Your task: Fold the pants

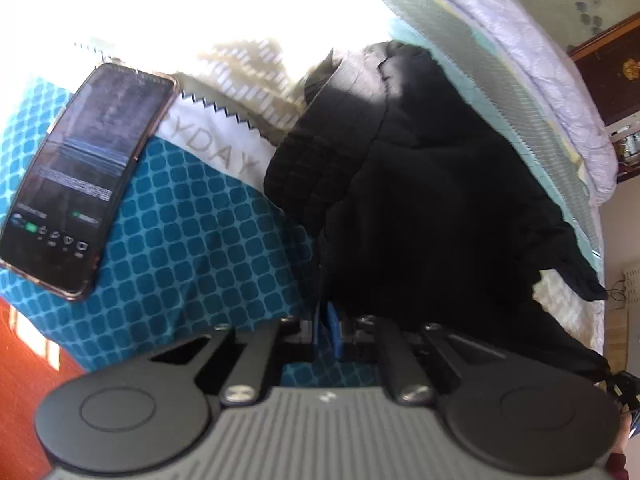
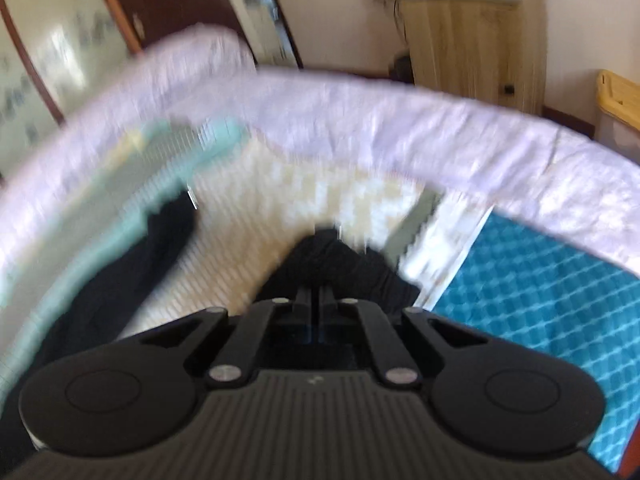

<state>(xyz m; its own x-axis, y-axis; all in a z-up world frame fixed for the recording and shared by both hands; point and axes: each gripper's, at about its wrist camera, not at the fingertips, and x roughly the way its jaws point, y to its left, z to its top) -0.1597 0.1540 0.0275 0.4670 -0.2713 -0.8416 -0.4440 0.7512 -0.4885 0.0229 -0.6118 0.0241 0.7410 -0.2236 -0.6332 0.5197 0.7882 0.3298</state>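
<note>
The black pants (image 1: 420, 184) lie bunched in a dark heap on the bed, just to the right of the phone (image 1: 80, 184) that rests on the blue patterned cover (image 1: 192, 248), with a white cloth bearing grey letters (image 1: 224, 148) between phone and pants. The left gripper (image 1: 329, 326) sits at the near edge of that heap, on the side away from the phone's far end, its blue pads brought together; the jaws are closed, and black cloth crowds right up against them, though whether a fold is actually pinched between the pads cannot be told from here. Over in the blurred right wrist view, the right gripper (image 2: 319, 300) has its jaws closed too, with black fabric (image 2: 340, 264) rising straight off its tips, so it looks clamped on a bit of the pants. The cloth appears soft, light and limp, a knit with a ribbed band showing on the side of the heap nearest the phone; it will sag, drape and slide rather than hold any shape. A pale quilt (image 1: 532, 64) runs along the bed's edge far beyond the phone. The sensible hold, judging by this, is at the waistband or a hem, where doubled cloth gives the pads more to bite, one gripper at each corner so the fabric hangs flat.
</note>
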